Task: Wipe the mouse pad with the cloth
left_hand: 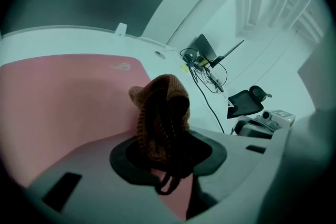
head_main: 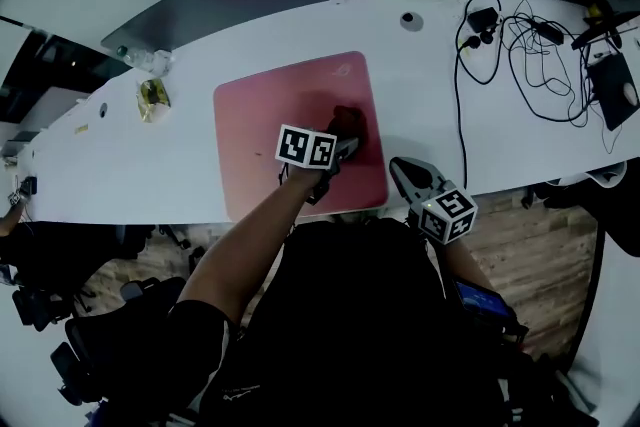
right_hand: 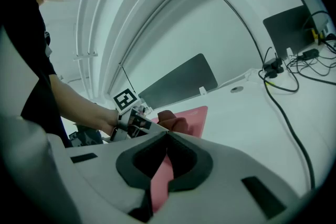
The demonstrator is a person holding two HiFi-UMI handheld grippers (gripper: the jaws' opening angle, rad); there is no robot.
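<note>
Cloth (left_hand: 160, 113), clamped by left tool (left_hand: 167, 157), touches mouse pad (left_hand: 68, 97).

1 cloth (head_main: 348, 125), 1 mouse pad (head_main: 268, 113)

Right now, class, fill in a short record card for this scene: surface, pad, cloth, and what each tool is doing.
surface: white desk, with loose cables at its far right
pad: pink mouse pad, lying flat on the desk
cloth: brown knitted cloth, bunched up, over the pad's right part
left tool: shut on the cloth, held over the pad
right tool: jaws together, nothing between them, by the desk's near edge, to the right of the pad
</note>
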